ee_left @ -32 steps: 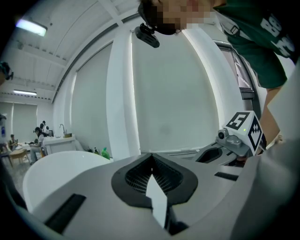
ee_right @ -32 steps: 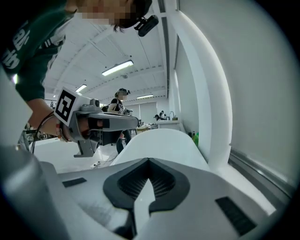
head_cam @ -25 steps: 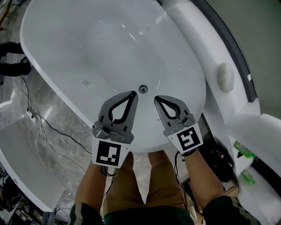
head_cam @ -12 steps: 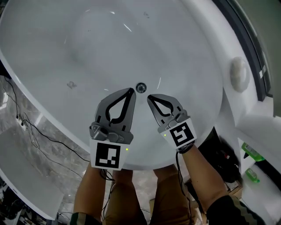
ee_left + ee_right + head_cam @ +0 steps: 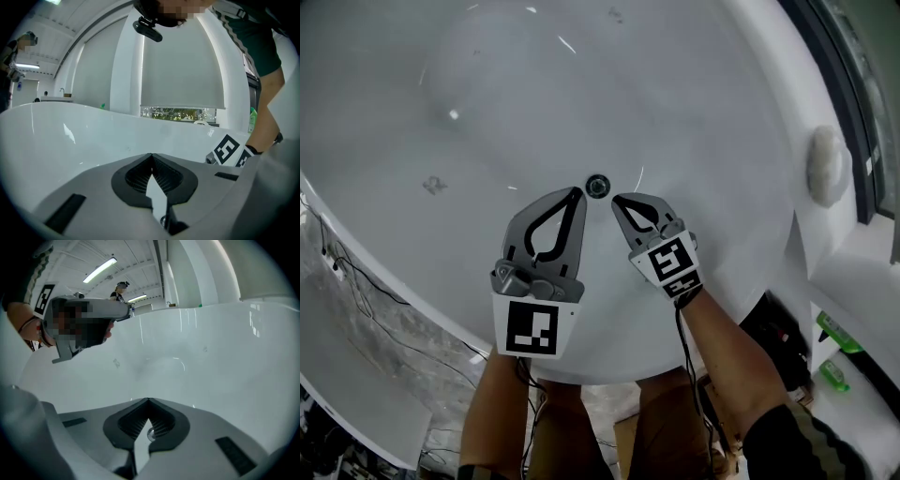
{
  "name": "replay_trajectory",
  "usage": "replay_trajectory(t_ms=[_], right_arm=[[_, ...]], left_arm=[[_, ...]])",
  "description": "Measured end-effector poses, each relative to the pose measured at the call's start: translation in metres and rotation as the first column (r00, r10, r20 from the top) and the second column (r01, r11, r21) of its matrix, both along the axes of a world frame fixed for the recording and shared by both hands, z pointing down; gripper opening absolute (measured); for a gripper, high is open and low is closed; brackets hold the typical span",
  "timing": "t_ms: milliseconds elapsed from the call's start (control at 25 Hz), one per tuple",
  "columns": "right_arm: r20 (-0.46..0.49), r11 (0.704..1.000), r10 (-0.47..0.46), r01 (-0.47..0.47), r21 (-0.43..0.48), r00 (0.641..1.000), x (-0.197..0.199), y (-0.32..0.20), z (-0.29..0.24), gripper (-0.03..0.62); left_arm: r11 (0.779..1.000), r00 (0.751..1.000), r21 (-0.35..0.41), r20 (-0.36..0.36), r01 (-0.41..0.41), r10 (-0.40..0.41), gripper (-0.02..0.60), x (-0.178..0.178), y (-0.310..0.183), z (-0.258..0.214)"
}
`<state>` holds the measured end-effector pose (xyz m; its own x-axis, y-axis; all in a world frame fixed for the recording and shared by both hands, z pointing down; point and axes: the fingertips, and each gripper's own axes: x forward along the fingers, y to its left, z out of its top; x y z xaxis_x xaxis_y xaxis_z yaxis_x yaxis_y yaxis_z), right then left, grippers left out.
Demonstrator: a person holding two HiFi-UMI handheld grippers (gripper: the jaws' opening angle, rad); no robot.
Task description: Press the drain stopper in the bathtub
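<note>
Both grippers are inside the white bathtub, side by side over the near end of the basin.

- Left gripper: jaws closed, tips meeting, nothing between them. The left gripper view confirms this, with ribbed pads pressed together at the tip and only the tub wall beyond.
- Right gripper: jaws also closed tip to tip and empty. It is angled inward, so its tips point toward the left gripper's tips.
- Drain stopper: small, round and metallic, on the tub floor. In the head view it sits just past both sets of tips, in the gap between them. In the right gripper view it shows as a small shiny disc through the opening below the closed tips. No contact with either gripper is visible.
- Marker cubes: the left one faces the camera at the near edge. The right one is tilted.
- Forearms: both are bare and come in over the near tub rim, left and right.

Surroundings:
- A round white fitting sits on the ledge right of the tub.
- Green bottles are lower right, outside the tub.
- Black cables run over the grey marble floor on the left.
</note>
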<state>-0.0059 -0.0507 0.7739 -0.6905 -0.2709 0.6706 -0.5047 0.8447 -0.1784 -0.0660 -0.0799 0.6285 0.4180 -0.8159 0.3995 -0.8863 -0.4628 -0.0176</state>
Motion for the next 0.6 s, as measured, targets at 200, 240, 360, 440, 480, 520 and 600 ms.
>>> replay_trajectory(t_ms=[200, 240, 360, 440, 480, 520, 600], right_arm=[[-0.059, 0.996, -0.011, 0.006, -0.089, 0.998, 0.004, 0.002, 0.047, 0.015], [-0.07, 0.995, -0.017, 0.01, -0.102, 0.997, 0.005, 0.003, 0.055, 0.015], [-0.102, 0.988, -0.009, -0.007, -0.153, 0.995, 0.007, 0.007, 0.08, 0.015], [-0.121, 0.983, -0.004, -0.018, -0.18, 0.993, 0.008, 0.011, 0.094, 0.015], [-0.131, 0.982, -0.009, -0.016, -0.187, 0.991, 0.007, 0.013, 0.101, 0.015], [-0.141, 0.981, -0.017, -0.011, -0.191, 0.99, 0.006, 0.014, 0.108, 0.015], [-0.16, 0.981, -0.031, -0.001, -0.194, 0.987, 0.003, 0.013, 0.121, 0.015]], left_arm=[[0.998, 1.0, -0.051, -0.016, 0.025, -0.026, 0.009, -0.001, -0.008, 0.024], [0.998, 0.999, -0.058, -0.015, 0.031, -0.032, 0.009, -0.002, -0.011, 0.029], [0.994, 0.998, -0.092, -0.011, 0.057, -0.058, 0.009, -0.006, -0.017, 0.045], [0.992, 0.998, -0.106, -0.016, 0.065, -0.067, 0.009, -0.007, -0.021, 0.052], [0.991, 0.997, -0.113, -0.022, 0.067, -0.07, 0.009, -0.006, -0.022, 0.055], [0.99, 0.997, -0.121, -0.031, 0.071, -0.075, 0.009, -0.006, -0.023, 0.058], [0.988, 0.996, -0.134, -0.044, 0.076, -0.082, 0.009, -0.007, -0.025, 0.066]])
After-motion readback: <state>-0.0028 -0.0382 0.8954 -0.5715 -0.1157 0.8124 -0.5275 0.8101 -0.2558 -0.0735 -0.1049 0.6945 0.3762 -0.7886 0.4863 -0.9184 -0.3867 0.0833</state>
